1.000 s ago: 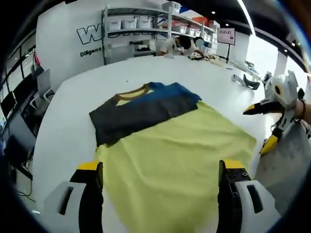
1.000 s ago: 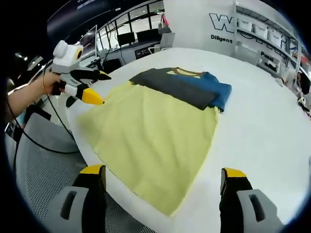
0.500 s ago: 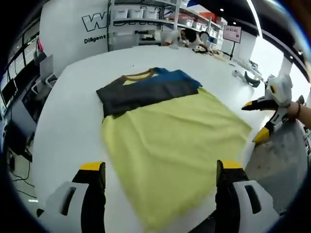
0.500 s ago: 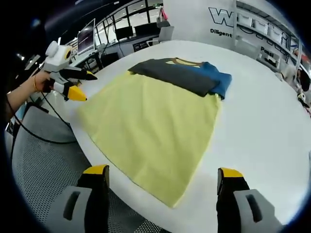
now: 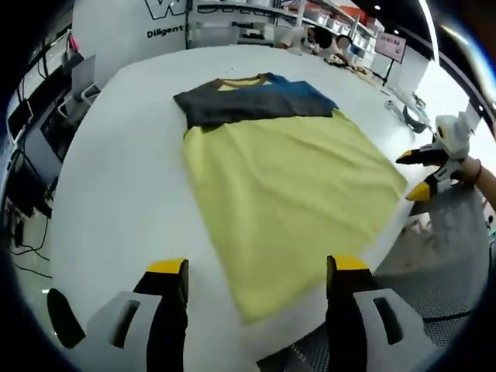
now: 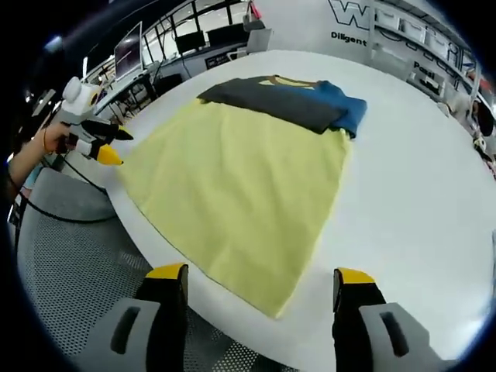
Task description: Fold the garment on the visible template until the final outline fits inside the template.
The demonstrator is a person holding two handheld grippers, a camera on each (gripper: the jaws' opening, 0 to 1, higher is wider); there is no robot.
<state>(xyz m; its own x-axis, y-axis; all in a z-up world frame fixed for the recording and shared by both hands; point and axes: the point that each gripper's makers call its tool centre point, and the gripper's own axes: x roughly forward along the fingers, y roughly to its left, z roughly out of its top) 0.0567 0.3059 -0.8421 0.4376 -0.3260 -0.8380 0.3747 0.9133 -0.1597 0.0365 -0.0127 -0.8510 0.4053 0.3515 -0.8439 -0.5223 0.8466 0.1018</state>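
The shirt (image 5: 256, 97) lies folded on the yellow template (image 5: 287, 194), seemingly done; both tongs hang released.

Wall lettering (image 5: 167, 9) cropped; folded garment's (image 6: 287, 102) underside hidden.

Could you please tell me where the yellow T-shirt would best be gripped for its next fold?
Probably the hem corners of the yellow T-shirt, which reach the near edge of the white table. Both tongs, left and right, are open and could slide in low from there.
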